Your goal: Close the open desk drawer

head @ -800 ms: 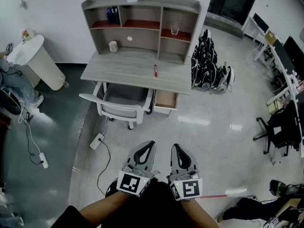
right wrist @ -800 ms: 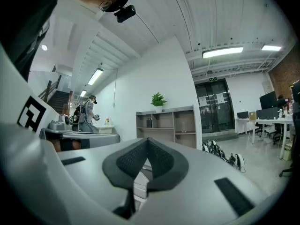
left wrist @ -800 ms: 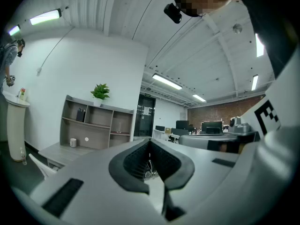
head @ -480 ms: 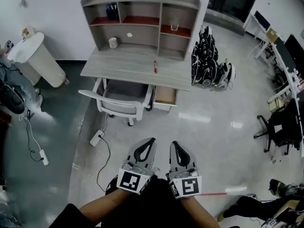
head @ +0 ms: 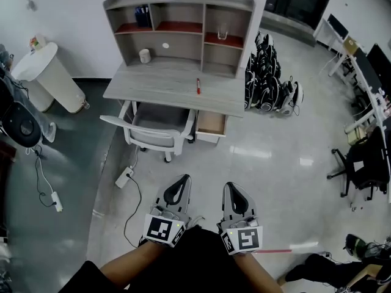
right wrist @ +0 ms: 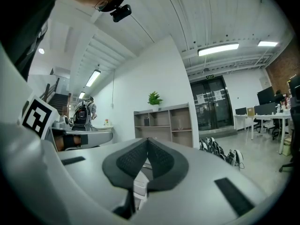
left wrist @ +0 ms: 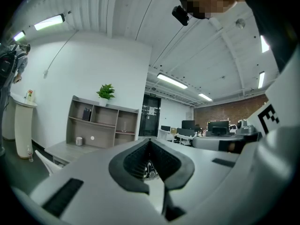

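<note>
Well ahead of both tools, the open drawer (head: pixel 212 123) sticks out from under the right end of the bench (head: pixel 171 87), just beside the chair (head: pixel 156 133) tucked in at its left. It stands well apart from the person, with a stretch of shiny floor (head: pixel 263 163) between. In the head view it sits on a line between the two tools, a little closer to the right tool's side. It slides out toward the person, so closing it looks like a straight push away, onto its front panel.

The left tool (head: pixel 181 180) and the right tool (head: pixel 233 188) are held level, side by side near the body. Each has its jaws pressed together with nothing between them. The right one looks the handier for the push, though the person must first walk closer.

A red pen (head: pixel 198 87) lies on the bench top. A power strip (head: pixel 124 180) with its cable lies on the floor to the left of the path, and a heap of black and white gear (head: pixel 269 81) sits to the right of the bench.
</note>
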The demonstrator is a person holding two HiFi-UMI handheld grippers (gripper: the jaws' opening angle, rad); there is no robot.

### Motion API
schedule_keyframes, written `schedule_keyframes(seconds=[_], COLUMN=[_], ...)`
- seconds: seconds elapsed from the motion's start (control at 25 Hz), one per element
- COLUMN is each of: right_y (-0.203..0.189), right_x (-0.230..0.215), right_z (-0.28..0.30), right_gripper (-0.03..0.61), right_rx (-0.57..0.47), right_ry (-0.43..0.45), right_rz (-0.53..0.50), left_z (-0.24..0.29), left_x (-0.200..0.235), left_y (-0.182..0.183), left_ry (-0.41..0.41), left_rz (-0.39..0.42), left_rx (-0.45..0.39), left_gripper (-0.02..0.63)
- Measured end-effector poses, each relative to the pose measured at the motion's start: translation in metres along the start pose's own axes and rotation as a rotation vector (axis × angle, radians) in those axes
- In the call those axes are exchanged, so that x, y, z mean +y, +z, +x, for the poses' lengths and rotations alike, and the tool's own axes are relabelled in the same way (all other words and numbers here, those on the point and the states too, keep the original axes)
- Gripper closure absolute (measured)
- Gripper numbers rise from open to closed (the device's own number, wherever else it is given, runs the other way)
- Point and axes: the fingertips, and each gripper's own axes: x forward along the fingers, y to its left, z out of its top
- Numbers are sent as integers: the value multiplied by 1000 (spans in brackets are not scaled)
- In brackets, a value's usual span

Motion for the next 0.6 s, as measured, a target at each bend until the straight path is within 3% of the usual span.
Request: schedule_keyframes(seconds=[0.6], right_y=[-16], right_x=[-28], right_z=[-8], right_gripper=[563], right_rx=[12], right_ry=[-29], right_rz=[31], left_z=[11], left_x=[-10], left_y=[-9], left_ry=[-36], left_rz=[34], left_rx=[29], left_gripper=[601])
